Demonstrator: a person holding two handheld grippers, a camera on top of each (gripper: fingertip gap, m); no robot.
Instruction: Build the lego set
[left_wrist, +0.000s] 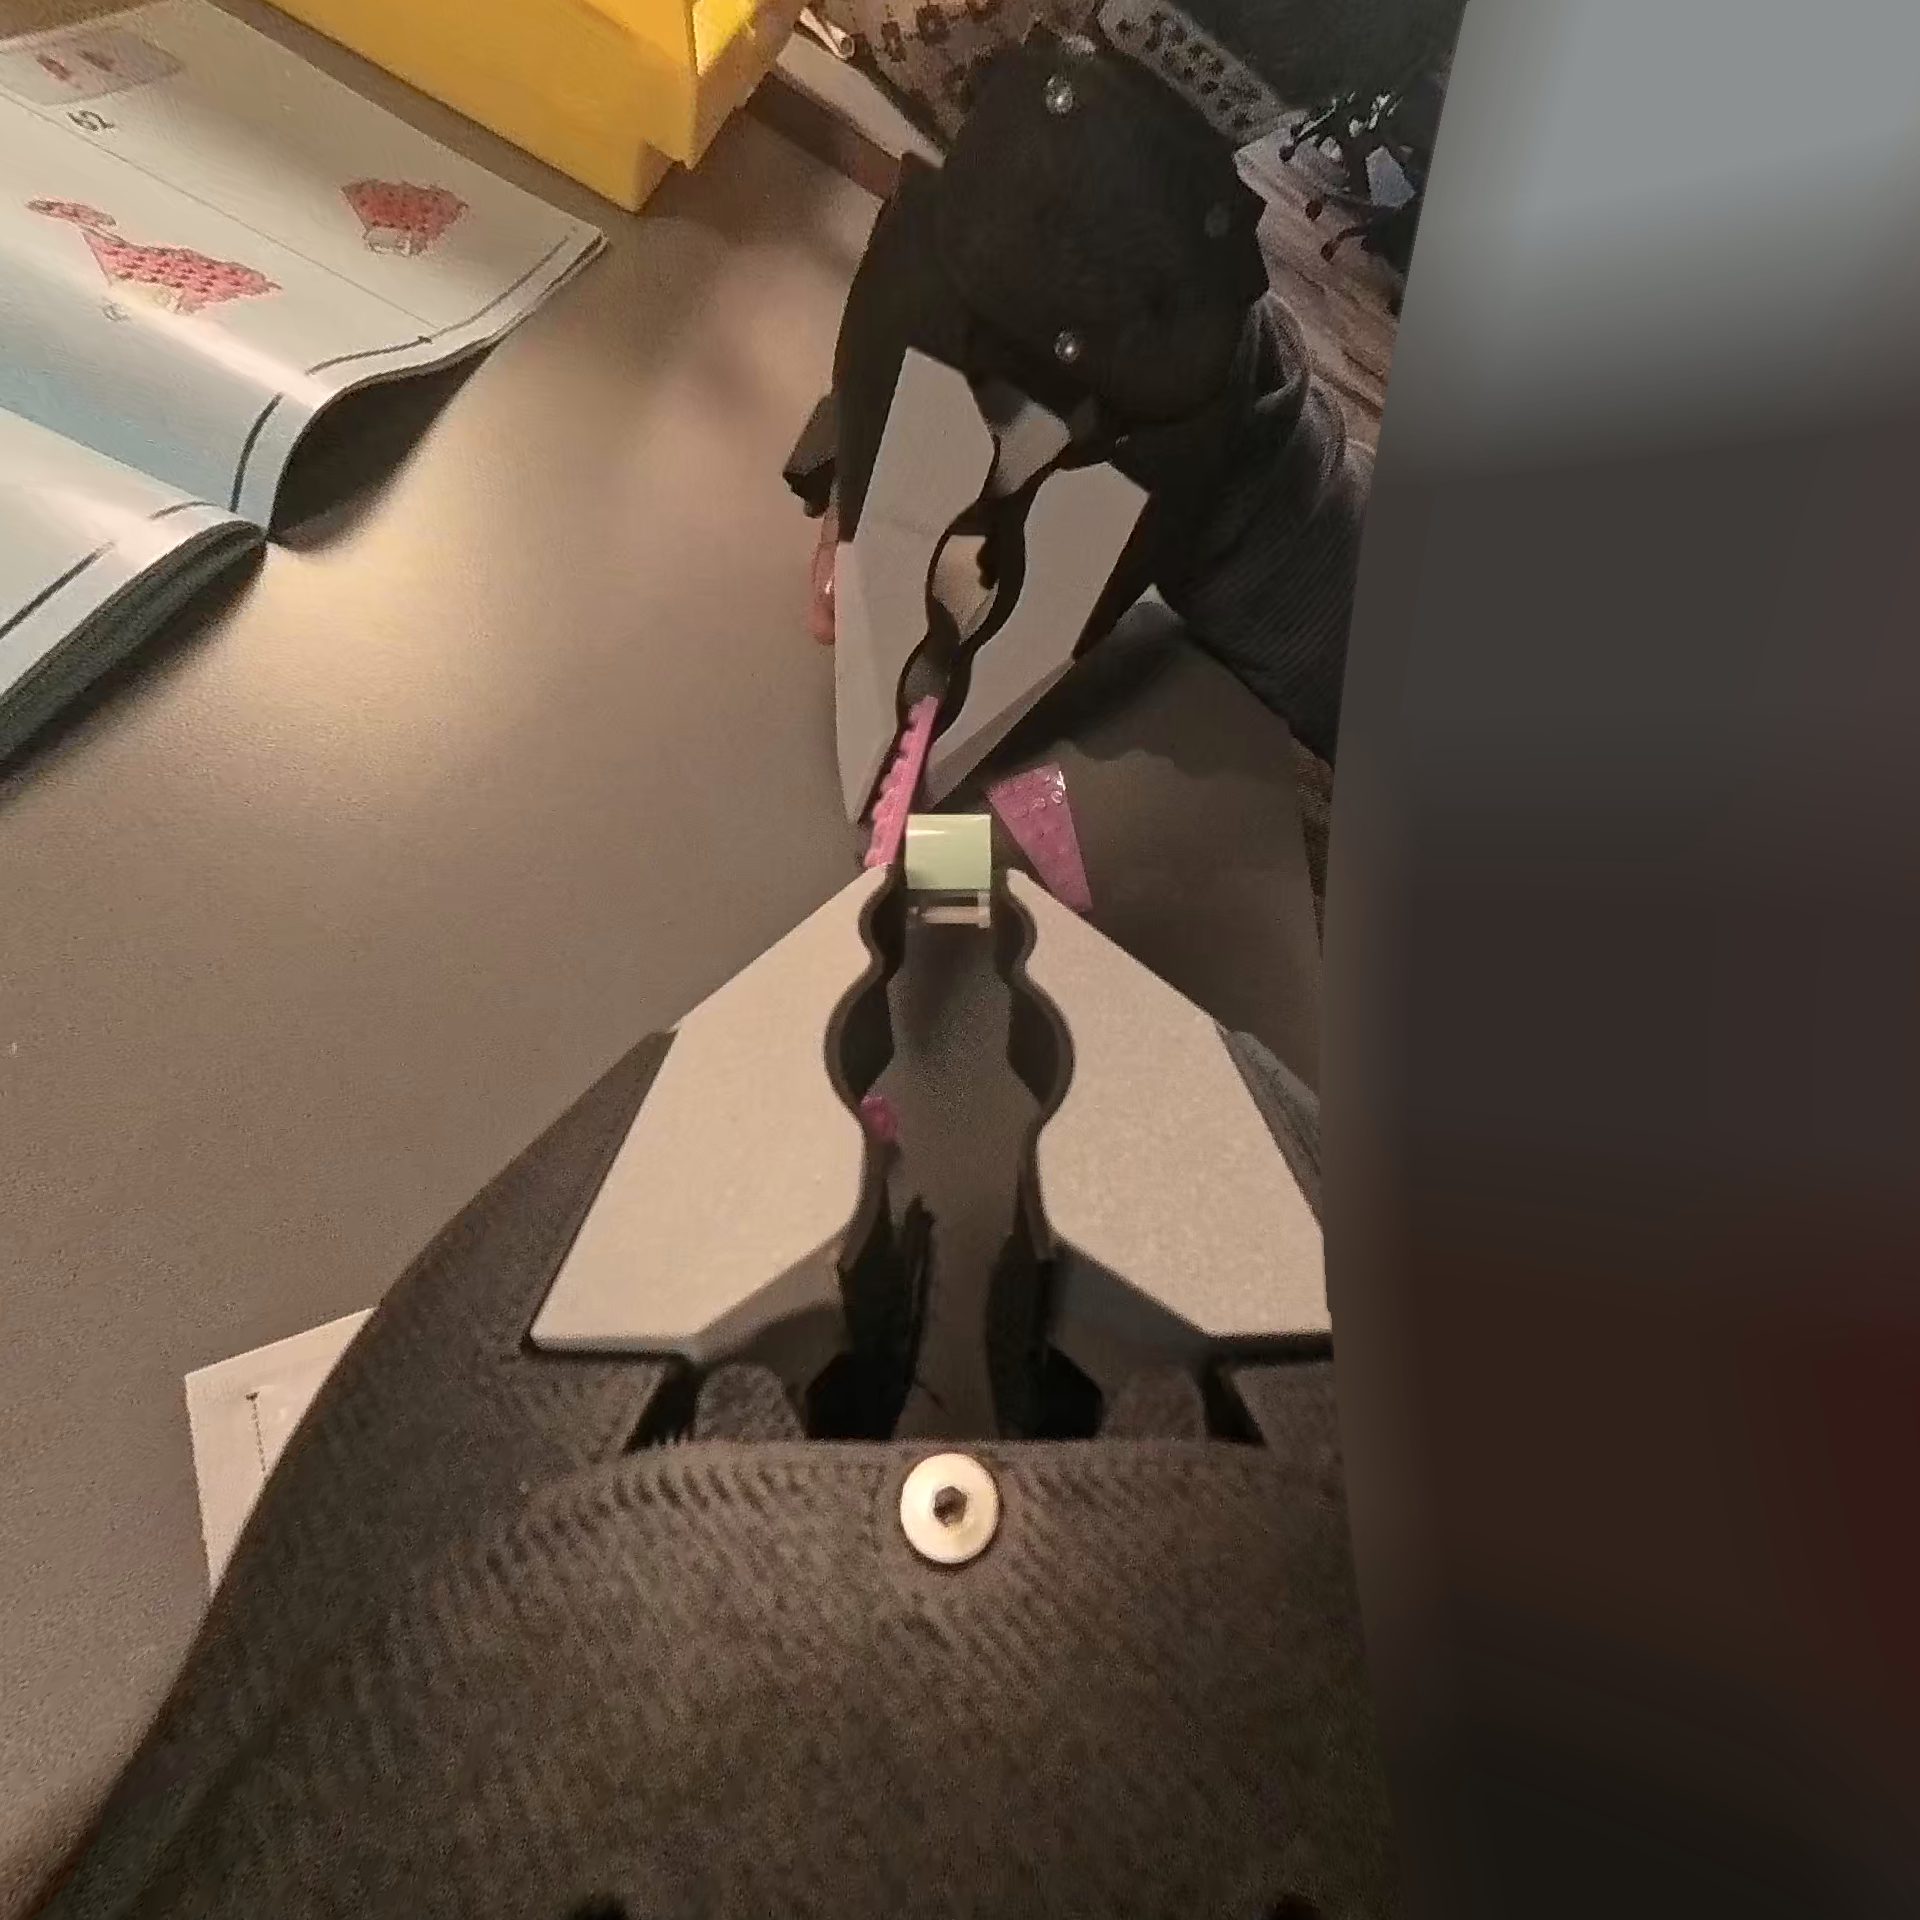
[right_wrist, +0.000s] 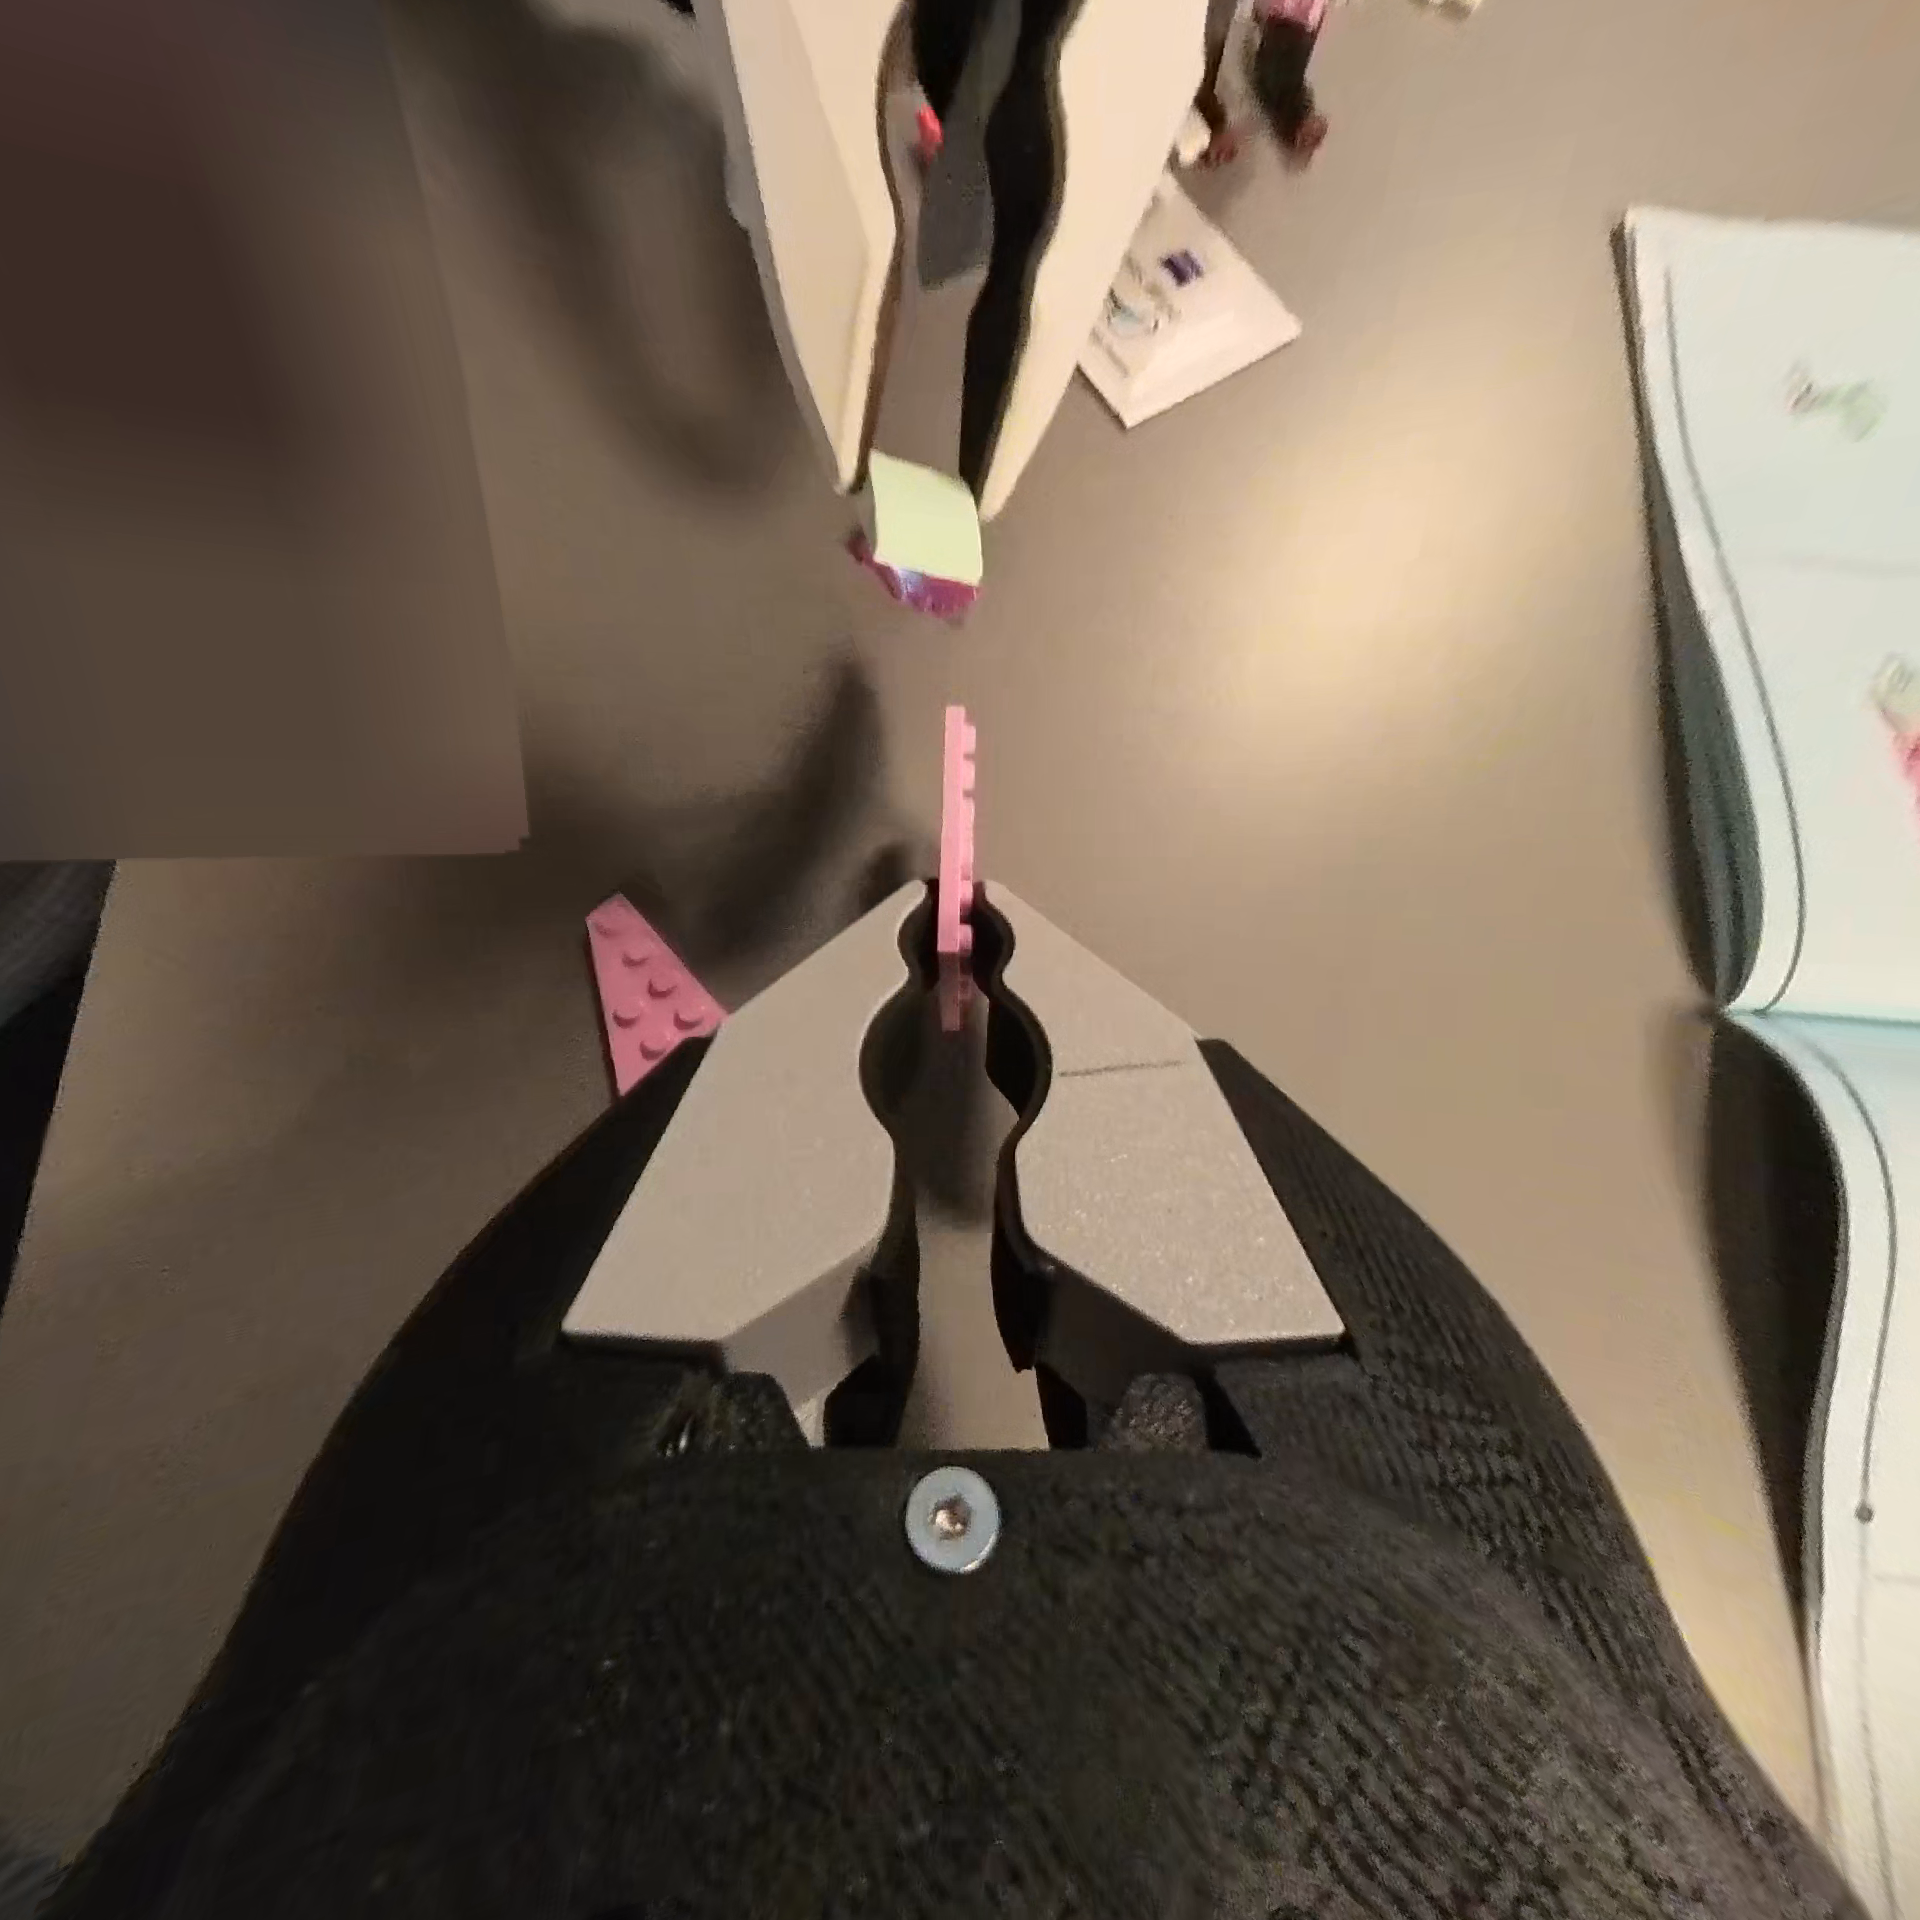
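Note:
My left gripper (left_wrist: 943, 883) is shut on a pale green brick (left_wrist: 948, 850) with a clear piece under it; the brick sticks out past the fingertips. In the right wrist view the same brick (right_wrist: 925, 520) sits at the left gripper's tips (right_wrist: 920, 494), with a small shiny pink piece (right_wrist: 914, 594) just below it. My right gripper (right_wrist: 958, 896) is shut on a pink studded plate (right_wrist: 958, 821), held edge-on and pointing at the green brick. In the left wrist view that plate (left_wrist: 902, 774) nearly touches the brick's left side. A pink wedge plate (right_wrist: 644, 987) lies flat on the table, also seen in the left wrist view (left_wrist: 1044, 831).
An open instruction booklet (left_wrist: 208, 270) lies at the far left, and at the right edge in the right wrist view (right_wrist: 1787, 623). A yellow box (left_wrist: 582, 83) stands behind it. A white card (right_wrist: 1184, 332) lies on the grey-brown table (left_wrist: 468, 727). A person's fingers (left_wrist: 826, 582) hold the right gripper.

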